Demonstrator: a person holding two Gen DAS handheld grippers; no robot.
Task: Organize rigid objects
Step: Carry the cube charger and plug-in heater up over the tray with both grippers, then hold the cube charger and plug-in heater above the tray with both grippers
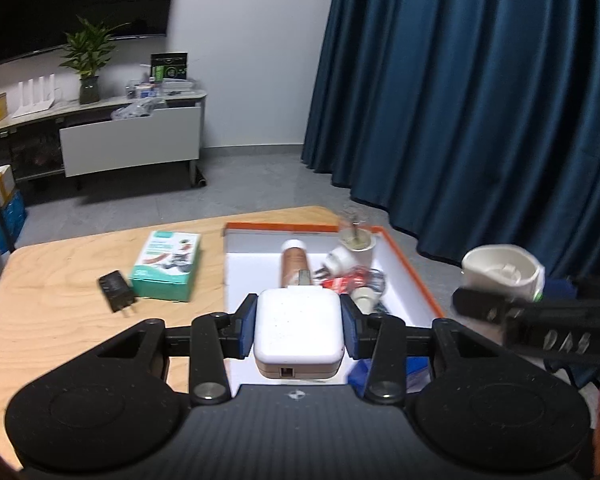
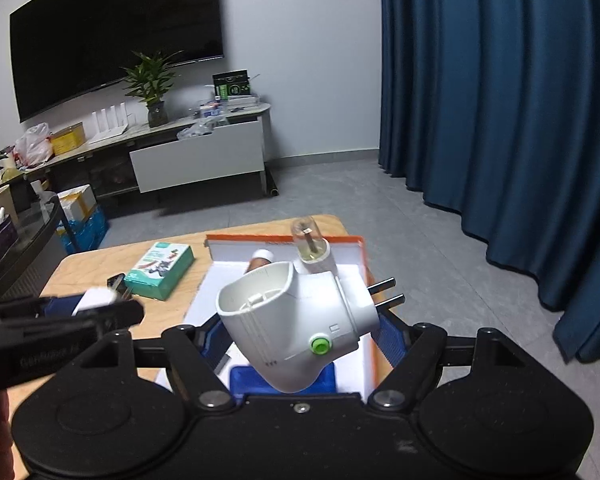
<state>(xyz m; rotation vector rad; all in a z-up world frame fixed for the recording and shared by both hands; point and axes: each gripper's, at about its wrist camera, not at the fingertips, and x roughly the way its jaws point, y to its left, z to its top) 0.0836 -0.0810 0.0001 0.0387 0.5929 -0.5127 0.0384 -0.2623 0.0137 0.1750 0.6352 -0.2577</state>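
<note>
My left gripper [image 1: 299,326] is shut on a white square charger [image 1: 299,330] and holds it above the near end of the orange-rimmed white box [image 1: 414,270]. My right gripper [image 2: 298,330] is shut on a white plug adapter [image 2: 296,320] with a green button and two prongs, held above the same box [image 2: 362,256]. The adapter also shows at the right of the left wrist view [image 1: 500,272]. In the box lie a brown tube [image 1: 294,266], a glass bulb in a white holder [image 1: 356,238], a small white plug [image 1: 340,262] and a red packet [image 1: 350,282].
On the wooden table [image 1: 60,280], left of the box, lie a green carton [image 1: 168,266] and a black charger [image 1: 116,290]. Blue curtains [image 1: 460,100] hang behind on the right. A TV cabinet [image 1: 132,140] with a plant stands at the far wall.
</note>
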